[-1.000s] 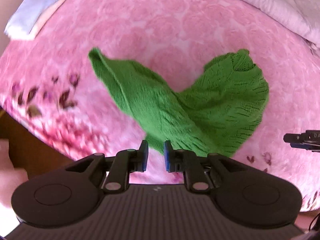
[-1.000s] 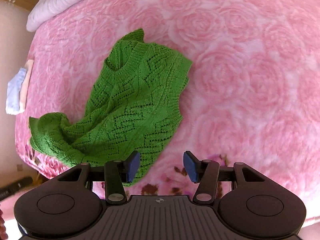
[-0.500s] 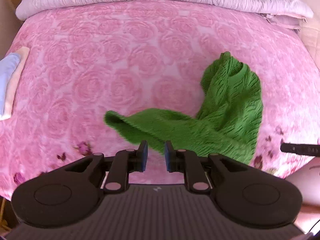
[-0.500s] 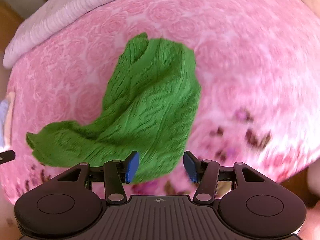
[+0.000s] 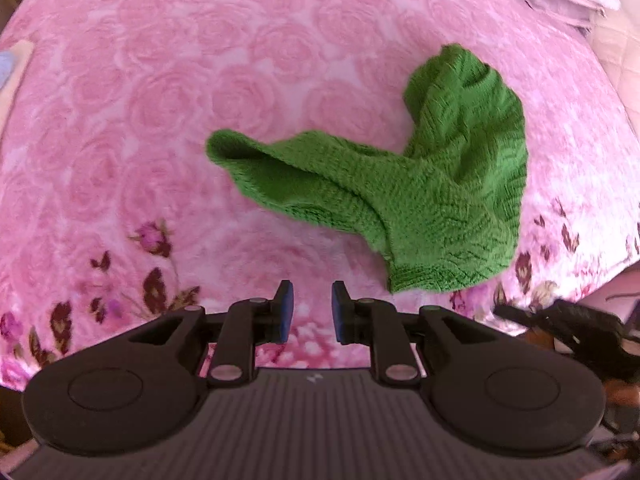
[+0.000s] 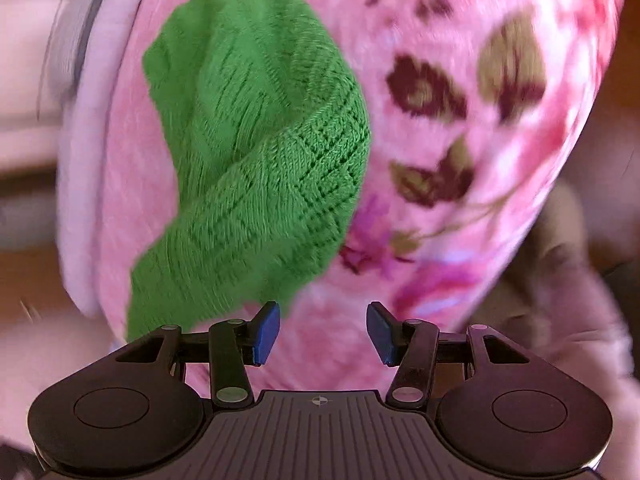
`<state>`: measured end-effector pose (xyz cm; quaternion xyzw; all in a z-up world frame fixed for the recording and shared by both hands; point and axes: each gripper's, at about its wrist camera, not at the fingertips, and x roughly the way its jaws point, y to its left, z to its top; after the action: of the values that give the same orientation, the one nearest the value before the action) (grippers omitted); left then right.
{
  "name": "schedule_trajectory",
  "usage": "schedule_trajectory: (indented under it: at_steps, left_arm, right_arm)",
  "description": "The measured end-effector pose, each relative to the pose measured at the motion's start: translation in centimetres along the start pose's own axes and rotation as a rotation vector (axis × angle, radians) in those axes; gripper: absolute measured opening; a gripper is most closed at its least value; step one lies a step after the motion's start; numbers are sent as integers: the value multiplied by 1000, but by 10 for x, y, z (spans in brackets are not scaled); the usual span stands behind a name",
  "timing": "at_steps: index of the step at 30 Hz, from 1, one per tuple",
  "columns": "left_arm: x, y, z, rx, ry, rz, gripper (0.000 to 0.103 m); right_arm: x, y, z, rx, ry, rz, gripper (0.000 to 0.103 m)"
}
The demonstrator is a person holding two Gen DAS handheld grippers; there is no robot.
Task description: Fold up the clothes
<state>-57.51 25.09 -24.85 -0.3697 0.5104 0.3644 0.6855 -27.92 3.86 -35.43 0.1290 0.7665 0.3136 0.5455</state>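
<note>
On the pink blanket (image 5: 160, 80) one green sweater (image 5: 400, 192) is laid crumpled, its length running left to right. Nothing is held: the left gripper (image 5: 312, 312) is seen narrow, opening; the right gripper (image 6: 323, 332) wide.

green sweater (image 5: 420, 184) crumpled (unheld), pink blanket (image 5: 200, 92)

Green knit garment (image 5: 420, 192) on pink blanket (image 5: 200, 92)

We see a green sweater (image 5: 420, 184) of chunky open-work knit, matt and rough. Under it the bed's pink blanket (image 5: 200, 80) looks plush and fuzzy, with embossed roses. The left gripper (image 5: 312, 312) is matt black plastic, ribbed at its base, with blue rubbery pads.
</note>
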Motion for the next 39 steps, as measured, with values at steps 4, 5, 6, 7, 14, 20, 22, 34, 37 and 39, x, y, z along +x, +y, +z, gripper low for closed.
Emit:
schedule_trajectory:
  at_steps: [4,5,6,7,14,20,22,34,37,39]
  left_arm:
    - [6,2,2,9,-10,-5,16]
    - [6,4,1,5,-12,-8,16]
    - [7,6,1,1,-13,-10,16]
    - [7,8,1,-1,-12,-7,16]
    - [3,17,4,-20,-18,-18,16]
    - [-11,13,3,10,-31,-85,16]
    - [-10,8,2,21,-25,-111,16]
    - [46,-37,8,0,70,-116,16]
    - [50,-49,17,-15,58,-102,16]
    - [56,-56,26,-35,41,-91,16]
  right_arm:
    - [35,-13,-1,144,-57,82,53]
    - [44,-15,-2,165,-63,86,53]
    - [54,-17,-3,170,-69,70,53]
    - [62,-18,-3,177,-79,61,53]
    - [63,-5,5,-27,-89,71,3]
    - [-36,9,40,-328,-250,-54,2]
    - [-70,10,49,-418,-337,-166,2]
    - [-109,-3,93,-481,-259,-485,14]
    - [-127,12,104,-505,-289,-404,28]
    - [-133,26,120,-530,-303,-354,36]
